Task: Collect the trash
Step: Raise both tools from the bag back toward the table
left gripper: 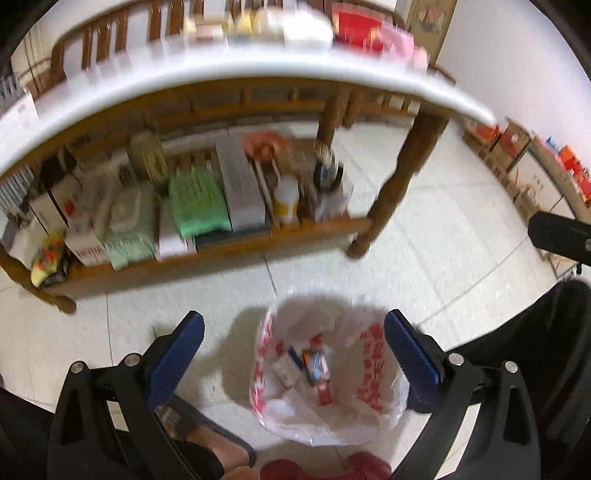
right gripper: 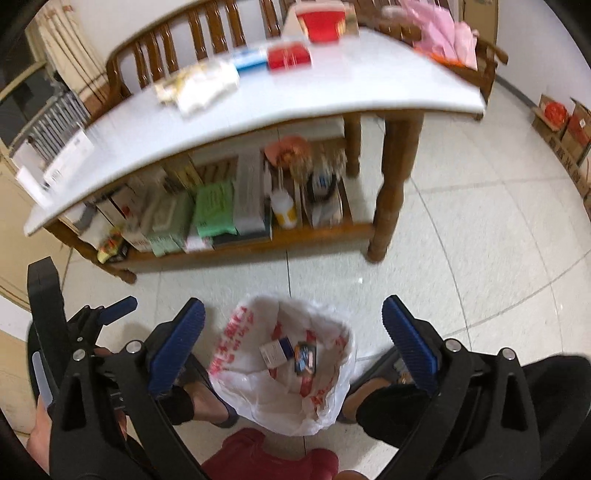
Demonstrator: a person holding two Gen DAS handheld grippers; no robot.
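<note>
A white plastic bag [left gripper: 328, 373] printed with red lettering stands open on the pale tiled floor [left gripper: 424, 229], its mouth spread wide between a person's two sandalled feet [right gripper: 207, 398]. At the bottom of the bag lie the collected scraps: a small white-and-blue carton [right gripper: 275, 350] and, just beside it, a dark, colourfully printed wrapper [right gripper: 306, 357], with a red-and-white strip [left gripper: 324, 394] near them.

Both handheld grippers hang above the bag, pointing steeply down at it. The left gripper [left gripper: 293, 363] has its blue-padded jaws spread wide, nothing between them. The right gripper [right gripper: 293, 350] is likewise released, jaws far apart and empty, the bag's opening framed between its fingers.

Beyond the bag stands a wooden counter [right gripper: 332, 85] with a white top, carrying a crumpled pale packet [right gripper: 199, 86], a blue-and-white box [right gripper: 250, 59], a red box [right gripper: 290, 55] and a red container [right gripper: 322, 20]; motion blur hides finer detail. Its lower shelf [left gripper: 221, 254] is crowded with boxes, a green wipes pack [left gripper: 197, 203] and a white bottle with a yellow label [left gripper: 286, 201]. Cardboard cartons [left gripper: 509, 147] line the far wall.
</note>
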